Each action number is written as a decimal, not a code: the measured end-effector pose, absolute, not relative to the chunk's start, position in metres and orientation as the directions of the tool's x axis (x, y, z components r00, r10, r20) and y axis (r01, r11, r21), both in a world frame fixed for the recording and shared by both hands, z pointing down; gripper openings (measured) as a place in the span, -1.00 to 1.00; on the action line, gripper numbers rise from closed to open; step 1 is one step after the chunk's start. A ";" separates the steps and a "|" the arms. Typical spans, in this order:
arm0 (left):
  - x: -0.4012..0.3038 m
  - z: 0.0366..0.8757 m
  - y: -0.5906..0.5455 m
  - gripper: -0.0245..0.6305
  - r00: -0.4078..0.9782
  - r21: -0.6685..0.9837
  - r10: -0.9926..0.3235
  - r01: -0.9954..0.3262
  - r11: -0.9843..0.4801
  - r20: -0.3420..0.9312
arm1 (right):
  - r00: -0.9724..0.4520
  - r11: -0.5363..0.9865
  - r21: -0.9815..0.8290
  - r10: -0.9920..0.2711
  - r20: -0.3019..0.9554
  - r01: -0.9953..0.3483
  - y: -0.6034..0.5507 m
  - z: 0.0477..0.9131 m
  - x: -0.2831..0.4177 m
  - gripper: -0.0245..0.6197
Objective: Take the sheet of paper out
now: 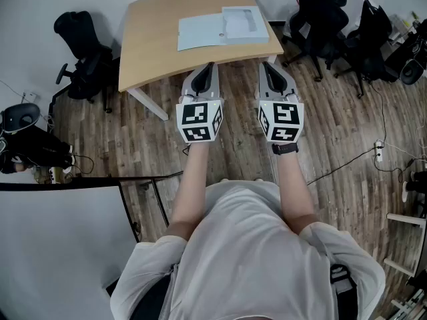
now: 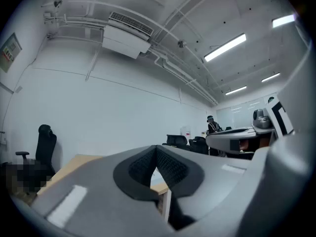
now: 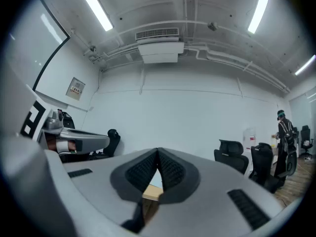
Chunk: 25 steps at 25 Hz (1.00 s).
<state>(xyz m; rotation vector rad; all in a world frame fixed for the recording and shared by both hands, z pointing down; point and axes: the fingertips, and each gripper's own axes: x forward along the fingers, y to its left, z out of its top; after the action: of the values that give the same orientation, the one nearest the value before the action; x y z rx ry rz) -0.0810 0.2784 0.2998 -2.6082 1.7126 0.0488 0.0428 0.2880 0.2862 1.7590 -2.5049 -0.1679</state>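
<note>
A pale sheet of paper (image 1: 200, 32) lies flat on the wooden table (image 1: 153, 39), partly under a clear plastic sleeve (image 1: 243, 22) at its right. My left gripper (image 1: 211, 65) and right gripper (image 1: 266, 64) are held level, side by side, with their tips at the table's near edge and short of the paper. In the left gripper view the left gripper (image 2: 156, 149) has its jaw tips together with nothing between them. In the right gripper view the right gripper (image 3: 158, 151) is likewise shut and empty. A strip of table edge (image 3: 150, 194) shows below its pads.
A black office chair (image 1: 83, 52) stands left of the table and several more chairs (image 1: 327, 19) stand at the right. Cables and a power strip (image 1: 379, 151) lie on the wood floor. A white partition (image 1: 60, 245) is at lower left. A person (image 3: 284, 142) stands far off.
</note>
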 end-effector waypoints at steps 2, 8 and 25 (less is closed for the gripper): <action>-0.087 0.299 0.279 -0.90 0.400 -0.002 -0.915 -0.916 -0.401 -0.043 | -0.335 0.332 0.134 -0.942 0.003 -0.934 0.286 0.287 0.037 -0.89; -0.104 0.298 0.281 -0.90 0.415 0.002 -0.908 -0.909 -0.416 -0.060 | -0.324 0.322 0.145 -0.946 0.008 -0.936 0.285 0.290 0.018 -0.89; -0.118 0.340 0.181 -0.90 0.411 0.112 -0.912 -0.905 -0.410 -0.023 | -0.292 0.307 0.132 -0.949 0.121 -0.942 0.181 0.337 0.000 -0.89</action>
<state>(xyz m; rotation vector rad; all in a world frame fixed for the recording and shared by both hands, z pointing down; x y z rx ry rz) -0.1176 0.1808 0.3401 -2.7064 1.7468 0.1292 -0.0001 0.1811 0.3374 1.7509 -2.3922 -0.0525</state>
